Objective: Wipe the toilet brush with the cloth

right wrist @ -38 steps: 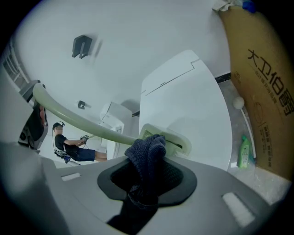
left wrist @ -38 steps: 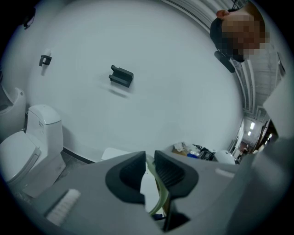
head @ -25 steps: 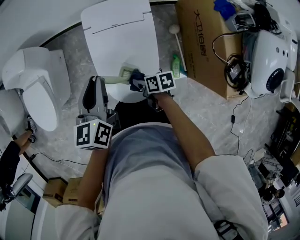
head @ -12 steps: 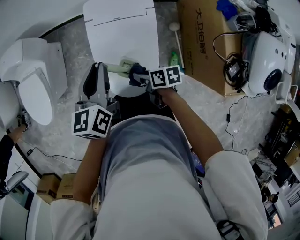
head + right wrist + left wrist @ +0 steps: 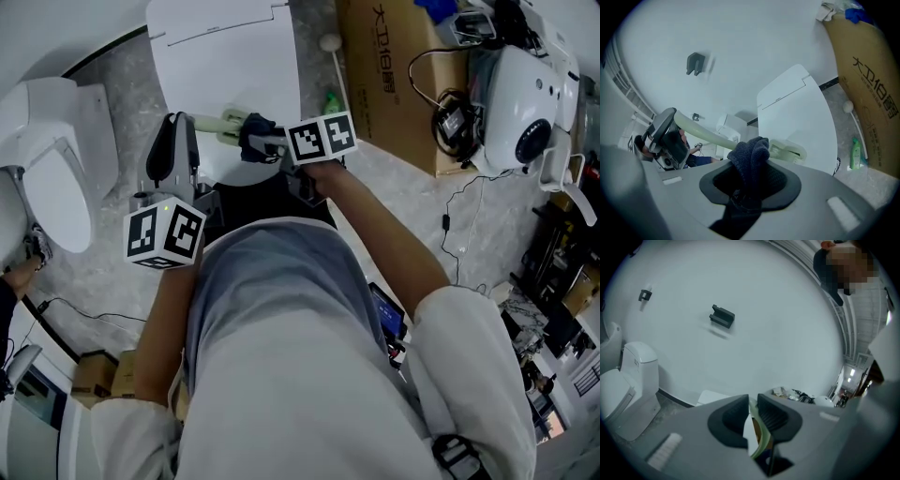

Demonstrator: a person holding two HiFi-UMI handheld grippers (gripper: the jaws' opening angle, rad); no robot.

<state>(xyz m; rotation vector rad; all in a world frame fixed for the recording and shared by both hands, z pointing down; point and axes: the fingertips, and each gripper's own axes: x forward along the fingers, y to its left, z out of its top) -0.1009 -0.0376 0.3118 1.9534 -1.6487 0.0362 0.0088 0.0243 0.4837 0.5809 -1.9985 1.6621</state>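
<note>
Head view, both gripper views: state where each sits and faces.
Head view: on the head, facing down; torso, arms, toilet brush.
Left gripper view: on left tongs, facing the wall; tongs clamp the brush handle.
Right gripper view: on right tongs, facing toilet lid; tongs clamp cloth.
All share the brush.

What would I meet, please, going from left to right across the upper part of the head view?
White toilet → left tool → toilet brush → cloth → cardboard box → white machine.
</note>
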